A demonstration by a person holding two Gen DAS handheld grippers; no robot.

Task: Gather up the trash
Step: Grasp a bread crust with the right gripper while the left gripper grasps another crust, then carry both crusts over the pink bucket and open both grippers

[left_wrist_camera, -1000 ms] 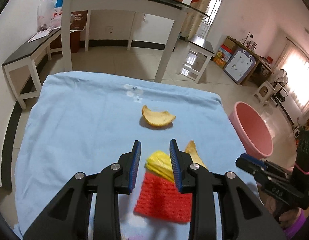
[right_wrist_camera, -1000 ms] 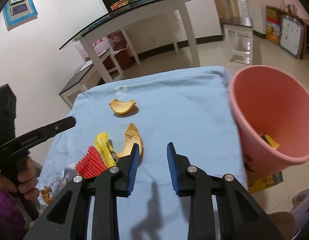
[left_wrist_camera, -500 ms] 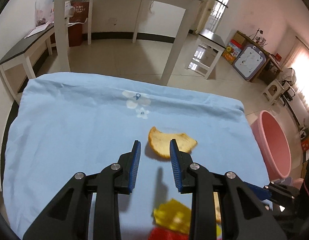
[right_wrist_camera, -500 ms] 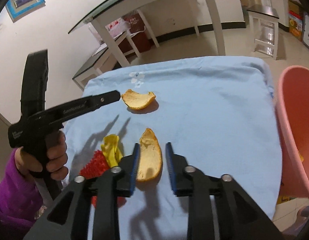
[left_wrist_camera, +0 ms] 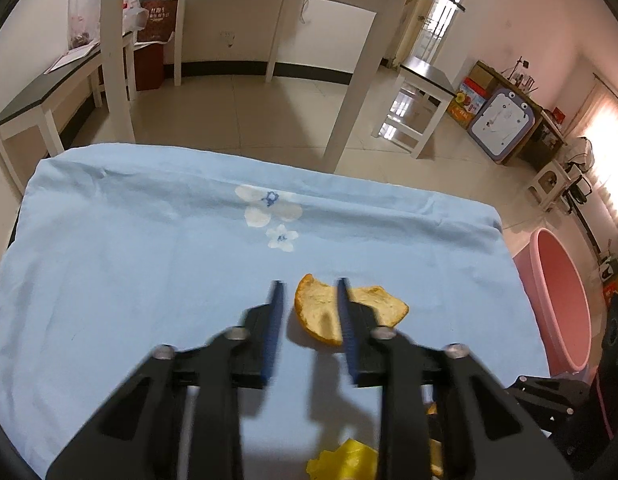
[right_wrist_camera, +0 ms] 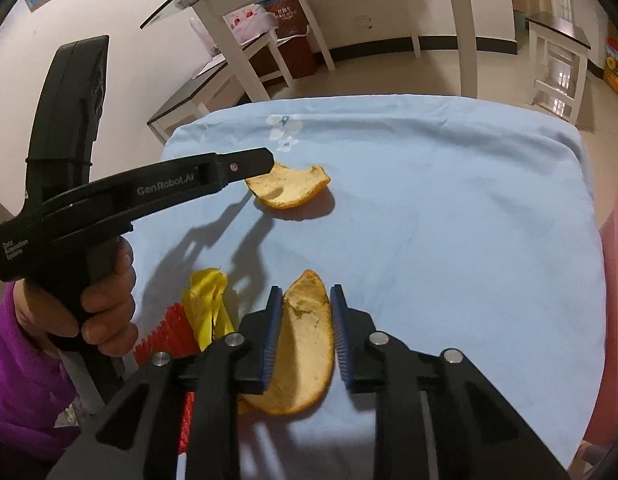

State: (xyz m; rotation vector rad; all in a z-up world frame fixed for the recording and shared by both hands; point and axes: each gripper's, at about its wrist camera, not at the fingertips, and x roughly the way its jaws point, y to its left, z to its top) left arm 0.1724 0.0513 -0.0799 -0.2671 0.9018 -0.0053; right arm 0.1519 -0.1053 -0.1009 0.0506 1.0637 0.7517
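A soft, matt blue cloth (right_wrist_camera: 449,208) with a printed flower covers the surface. The peel (right_wrist_camera: 287,190) far on it and the peel (right_wrist_camera: 305,344) near look pithy and rough inside, with a waxy orange rind. The grippers are matt black plastic with ribbed blue pads (right_wrist_camera: 274,336) and shiny metal screws. The pink bin (left_wrist_camera: 565,300) looks like smooth plastic.

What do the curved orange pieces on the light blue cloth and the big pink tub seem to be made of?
Curved orange pieces: likely citrus peel; glossy orange rind outside, pale matte, fibrous pith inside. Light blue cloth: soft woven fabric, matte, wrinkled, with printed flowers. Big pink tub: probably moulded plastic, smooth with a slight sheen.
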